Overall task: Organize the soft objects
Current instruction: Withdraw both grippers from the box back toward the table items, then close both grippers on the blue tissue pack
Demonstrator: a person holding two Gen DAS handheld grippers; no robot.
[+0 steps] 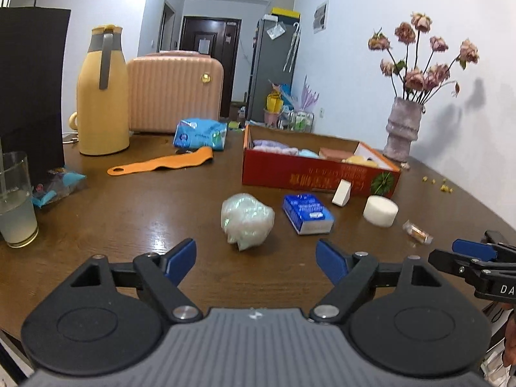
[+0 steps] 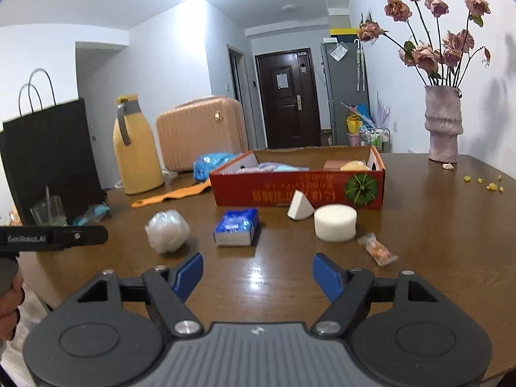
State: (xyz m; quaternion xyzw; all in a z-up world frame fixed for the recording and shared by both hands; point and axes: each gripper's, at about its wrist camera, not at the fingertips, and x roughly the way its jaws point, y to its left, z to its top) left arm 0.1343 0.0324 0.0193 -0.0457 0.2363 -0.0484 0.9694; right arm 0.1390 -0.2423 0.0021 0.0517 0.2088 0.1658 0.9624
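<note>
Across the brown table (image 1: 129,219) I'm hovering both tongs, left gripper (image 1: 256,259) and right gripper (image 2: 258,272), spread wide and empty, short of the red box (image 1: 309,174), and I'm fearing the slippery plastic-wrapped bundle (image 1: 246,221) in front of that box squirting out sideways.

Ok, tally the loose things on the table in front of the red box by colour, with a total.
White: 3, the bagged bundle, wedge sponge and round sponge.
Blue: 1, the tissue pack.
Orange: 1, the small snack packet.
Total: 5.

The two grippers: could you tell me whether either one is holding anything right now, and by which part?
Nothing is held. The left gripper and right gripper both have open, empty jaws above the table.
</note>
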